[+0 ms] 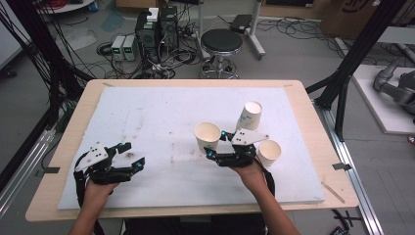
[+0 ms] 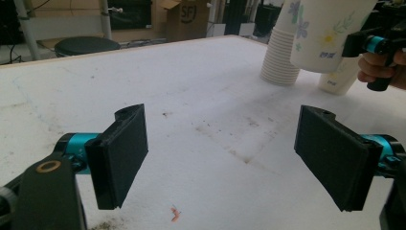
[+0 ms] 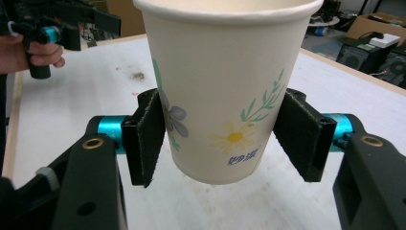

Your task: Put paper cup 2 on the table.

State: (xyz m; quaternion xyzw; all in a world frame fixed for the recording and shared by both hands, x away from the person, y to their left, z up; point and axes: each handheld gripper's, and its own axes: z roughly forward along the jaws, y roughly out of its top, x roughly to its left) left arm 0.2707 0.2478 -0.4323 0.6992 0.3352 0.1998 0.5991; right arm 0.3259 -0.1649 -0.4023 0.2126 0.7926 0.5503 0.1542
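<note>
A paper cup (image 3: 225,86) is clamped low on its wall by the right gripper (image 3: 225,139) and held just above the table (image 1: 147,117). It is judged light, thin and easily crushed, so gentle pressure below the stiffer rim is advised. The left gripper (image 2: 225,158) is held wide open and empty.

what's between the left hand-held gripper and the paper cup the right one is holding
Nothing visible. The left hand-held gripper stands open over bare white mat, and the stretch of mat across to the paper cup, clamped in the right hand-held gripper, holds only stains. The stack of cups and the single cup stand beyond it.
</note>
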